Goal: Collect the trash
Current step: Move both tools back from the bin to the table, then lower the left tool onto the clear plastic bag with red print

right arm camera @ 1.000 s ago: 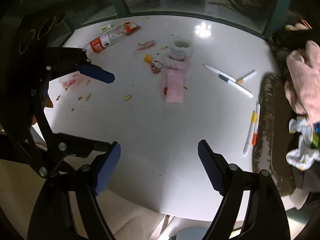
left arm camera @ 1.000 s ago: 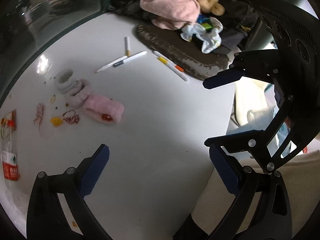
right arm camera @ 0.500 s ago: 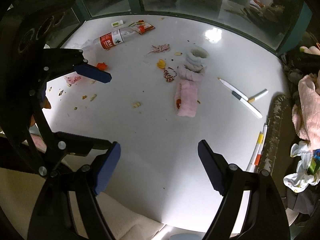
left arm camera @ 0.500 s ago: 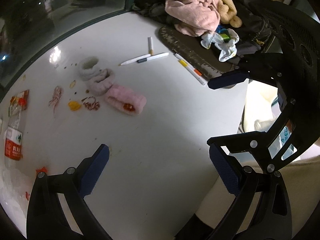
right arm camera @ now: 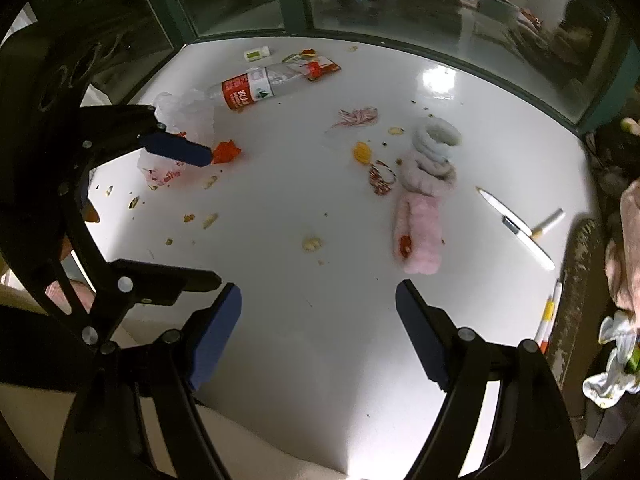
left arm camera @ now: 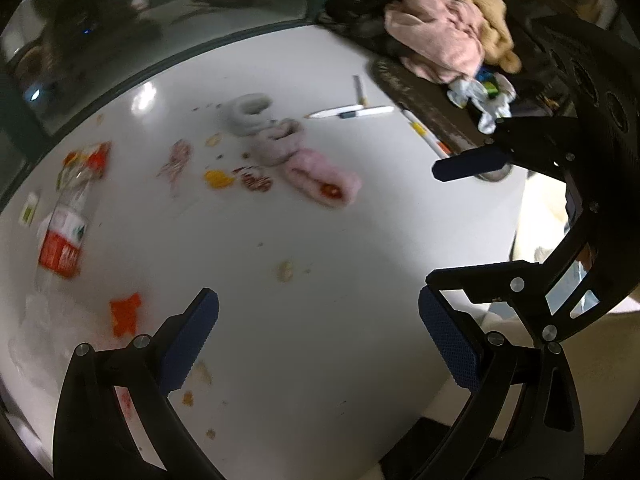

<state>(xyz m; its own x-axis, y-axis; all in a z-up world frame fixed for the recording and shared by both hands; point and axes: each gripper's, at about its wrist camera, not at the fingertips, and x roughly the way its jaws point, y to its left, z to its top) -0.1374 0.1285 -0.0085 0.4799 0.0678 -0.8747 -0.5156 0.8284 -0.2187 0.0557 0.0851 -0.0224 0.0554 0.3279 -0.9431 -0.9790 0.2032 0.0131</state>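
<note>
Trash lies across the white table (right arm camera: pixel 300 192): a crushed plastic bottle with a red label (right arm camera: pixel 256 88) (left arm camera: pixel 60 240), a clear plastic bag (right arm camera: pixel 176 132), an orange scrap (right arm camera: pixel 226 152) (left arm camera: pixel 125 314), a red wrapper (right arm camera: pixel 316 66), a striped wrapper (right arm camera: pixel 358 116) (left arm camera: pixel 176 158), a yellow piece (right arm camera: pixel 362 152) and crumbs. My left gripper (left arm camera: pixel 320 340) hangs open over bare table, right of the orange scrap. My right gripper (right arm camera: pixel 320 332) is open above the near table edge, holding nothing. In the right wrist view the left gripper (right arm camera: pixel 188 216) stands by the bag.
Fluffy pink and grey socks (right arm camera: pixel 420 236) (left arm camera: pixel 320 180) lie mid-table, with pens (right arm camera: pixel 516 226) (left arm camera: pixel 352 112) to their right. A dark mat (right arm camera: pixel 576 280) and a pile of clothes (left arm camera: pixel 440 40) fill the right end. A window runs behind the table.
Both grippers have slid left along the table, still open. The bottle, bag and orange scrap have come into closer view; the socks and pens have shifted right.
</note>
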